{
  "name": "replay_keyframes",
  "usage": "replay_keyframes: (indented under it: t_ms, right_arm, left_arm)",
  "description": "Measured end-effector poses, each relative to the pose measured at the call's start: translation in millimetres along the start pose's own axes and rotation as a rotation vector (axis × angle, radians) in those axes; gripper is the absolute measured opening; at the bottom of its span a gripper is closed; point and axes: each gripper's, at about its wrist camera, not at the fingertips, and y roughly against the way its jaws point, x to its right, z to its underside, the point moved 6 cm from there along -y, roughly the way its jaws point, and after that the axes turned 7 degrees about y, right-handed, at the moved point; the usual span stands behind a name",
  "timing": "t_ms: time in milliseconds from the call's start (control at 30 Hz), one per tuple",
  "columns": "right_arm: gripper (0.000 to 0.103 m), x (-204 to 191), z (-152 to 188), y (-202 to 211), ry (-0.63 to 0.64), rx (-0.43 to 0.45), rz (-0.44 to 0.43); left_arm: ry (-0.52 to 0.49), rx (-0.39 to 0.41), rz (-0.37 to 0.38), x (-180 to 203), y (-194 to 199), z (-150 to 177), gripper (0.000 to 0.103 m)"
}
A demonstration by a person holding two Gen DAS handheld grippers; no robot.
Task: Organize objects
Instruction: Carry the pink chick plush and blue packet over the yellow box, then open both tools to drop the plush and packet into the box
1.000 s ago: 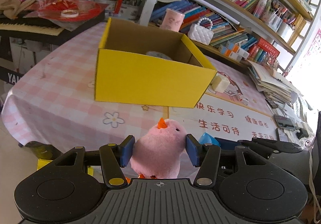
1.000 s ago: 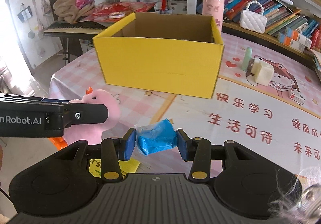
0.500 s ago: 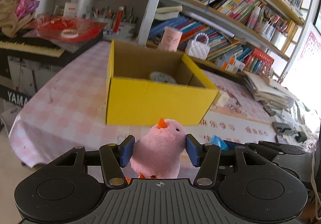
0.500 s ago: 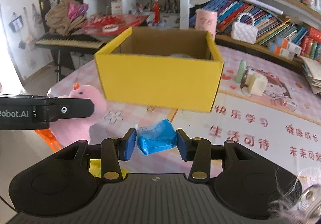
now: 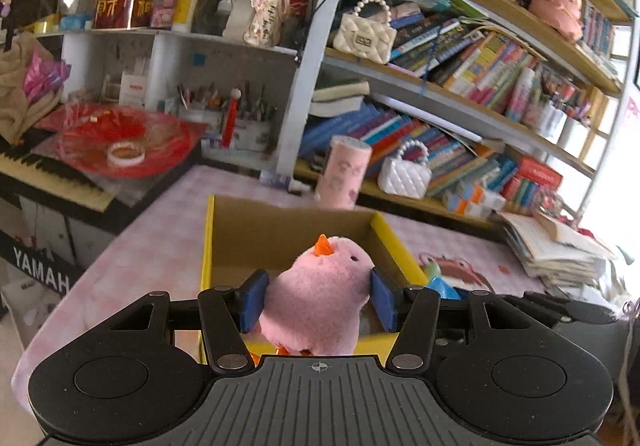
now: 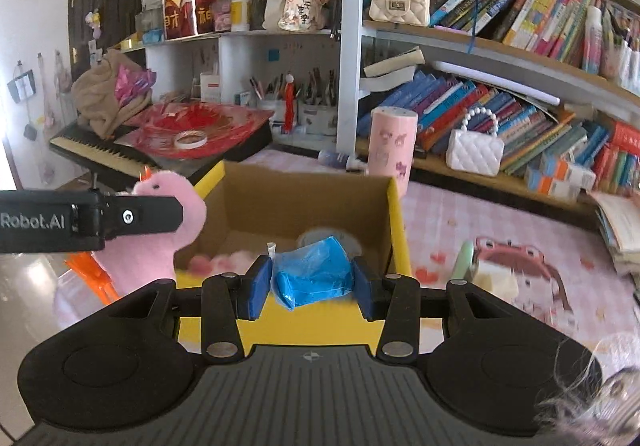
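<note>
My left gripper (image 5: 316,300) is shut on a pink plush chick (image 5: 318,294) with an orange beak, held over the near wall of an open yellow cardboard box (image 5: 206,246). In the right wrist view my right gripper (image 6: 311,282) is shut on a crumpled blue packet (image 6: 314,272), also above the near edge of the yellow box (image 6: 396,222). The pink chick (image 6: 188,212) and the left gripper's black finger show at the left of that view. Something pink and a pale round object lie blurred on the box floor.
The box stands on a pink checked tablecloth (image 5: 160,230). Behind it are a pink cylinder (image 6: 390,144), a white quilted purse (image 6: 474,152) and bookshelves. A keyboard with a red plate (image 5: 124,142) lies left. A cream block and green tube (image 6: 478,274) sit right of the box.
Both grippers have risen and moved forward toward the box, which now lies directly below them and fills less of the view. Each keeps its hold on its object.
</note>
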Motion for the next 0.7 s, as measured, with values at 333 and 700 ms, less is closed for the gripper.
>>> replay_keyframes:
  t_ms: [333, 700]
  right_arm:
    - [0.041, 2.5, 8.9, -89.9, 0.113, -0.173, -0.097]
    - [0.041, 7.9, 14.4, -123.3, 0.153, -0.247, -0.198]
  left_arm:
    - [0.006, -0.065, -0.118, -3.5, -84.9, -12.8, 0.054]
    - [0.04, -0.138, -0.208, -14.9, -132.3, -0.7, 0.054]
